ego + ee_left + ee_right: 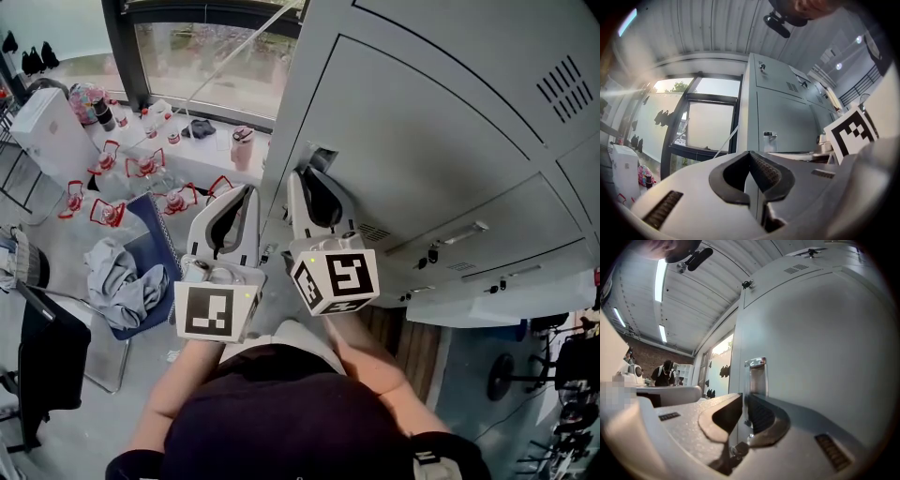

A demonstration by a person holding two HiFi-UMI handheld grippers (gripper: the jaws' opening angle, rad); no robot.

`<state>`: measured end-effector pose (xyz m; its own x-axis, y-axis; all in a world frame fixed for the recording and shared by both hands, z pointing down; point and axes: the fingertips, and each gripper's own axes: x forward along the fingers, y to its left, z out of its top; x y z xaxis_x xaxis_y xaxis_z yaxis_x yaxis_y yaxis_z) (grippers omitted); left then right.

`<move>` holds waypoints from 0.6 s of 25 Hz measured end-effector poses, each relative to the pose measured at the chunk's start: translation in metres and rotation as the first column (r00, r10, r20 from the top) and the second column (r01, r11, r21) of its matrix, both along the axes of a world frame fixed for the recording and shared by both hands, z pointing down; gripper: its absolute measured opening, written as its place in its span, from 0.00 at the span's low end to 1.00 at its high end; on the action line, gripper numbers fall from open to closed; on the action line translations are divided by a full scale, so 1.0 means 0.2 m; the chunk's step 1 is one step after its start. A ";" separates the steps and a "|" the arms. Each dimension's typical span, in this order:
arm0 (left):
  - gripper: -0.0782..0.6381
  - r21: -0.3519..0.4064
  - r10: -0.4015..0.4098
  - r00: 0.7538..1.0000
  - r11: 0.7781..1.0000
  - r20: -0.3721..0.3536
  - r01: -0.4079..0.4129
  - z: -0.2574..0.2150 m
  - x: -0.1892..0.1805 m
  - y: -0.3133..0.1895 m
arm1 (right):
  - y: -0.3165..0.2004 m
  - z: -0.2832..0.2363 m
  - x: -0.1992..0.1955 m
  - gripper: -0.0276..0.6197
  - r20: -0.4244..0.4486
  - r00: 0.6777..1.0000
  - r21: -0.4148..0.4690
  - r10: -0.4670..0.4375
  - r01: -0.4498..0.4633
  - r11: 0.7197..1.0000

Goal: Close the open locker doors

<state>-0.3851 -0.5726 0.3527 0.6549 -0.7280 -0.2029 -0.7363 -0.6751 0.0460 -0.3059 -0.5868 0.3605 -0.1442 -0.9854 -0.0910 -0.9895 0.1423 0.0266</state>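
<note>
Our right gripper [743,398] is clamped on the free edge of the locker door [825,343], just below its chrome handle [756,376]. The door is smooth, pale grey and swung open. Beside it, our left gripper [750,154] has its jaws together and empty.

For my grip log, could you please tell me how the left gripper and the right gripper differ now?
The right gripper is shut on the edge of the locker door, by its metal handle; the left gripper is shut on nothing. In the head view the right gripper is against the locker front, while the left gripper is beside it, further from the door. Both are pale grey and carry a marker cube.
</note>
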 end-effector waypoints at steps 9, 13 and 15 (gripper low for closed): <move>0.11 0.000 -0.017 1.000 1.000 0.011 0.017 0.00 -0.02 0.04 | -0.01 0.01 0.00 0.11 -0.037 0.997 -0.024 0.065 -0.066 0.998; 0.11 0.004 -0.031 0.999 1.000 0.020 0.031 0.00 -0.03 0.09 | 0.03 0.01 0.02 0.13 -0.027 0.996 -0.023 0.090 -0.091 0.996; 0.11 0.004 -0.039 0.999 0.999 0.022 0.039 0.00 -0.04 0.12 | 0.08 -0.02 0.02 0.13 -0.012 0.997 -0.004 0.082 -0.082 0.997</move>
<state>-0.3923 -0.5495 0.3533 0.6302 -0.7525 -0.1913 -0.7631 -0.6457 0.0264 -0.3014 -0.5717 0.3574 -0.0639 -0.9943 -0.0856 -0.9974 0.0609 0.0378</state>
